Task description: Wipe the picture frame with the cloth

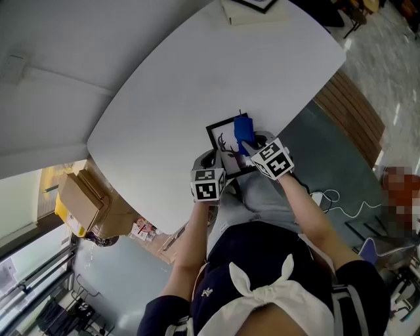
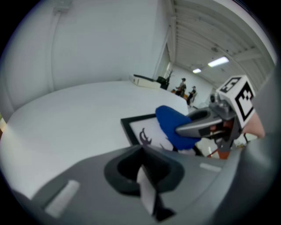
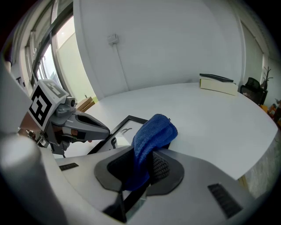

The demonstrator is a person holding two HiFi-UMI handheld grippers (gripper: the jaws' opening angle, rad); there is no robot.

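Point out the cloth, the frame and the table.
cloth (image 3: 151,134), right gripper view, folded blue top.
frame (image 2: 147,126), left gripper view, white print area.
table (image 1: 197,79), head view, bare top.

A big white table (image 1: 197,72) with rounded corners fills the middle of the head view. At 12 o'clock, on its far end, lies a flat white box (image 1: 252,12). A white wall (image 1: 39,98) runs from 9 to 11 o'clock. Cardboard boxes (image 1: 82,197) sit at 8 o'clock, beside the table's edge. A slatted wooden panel (image 1: 351,111) lies at 3 o'clock, with a white cable (image 1: 341,205) curling on the grey floor (image 1: 328,164) below it. In the right gripper view a window (image 3: 66,59) shines at 10 o'clock. In the left gripper view 2 ceiling lights (image 2: 217,62) glow at 2 o'clock.
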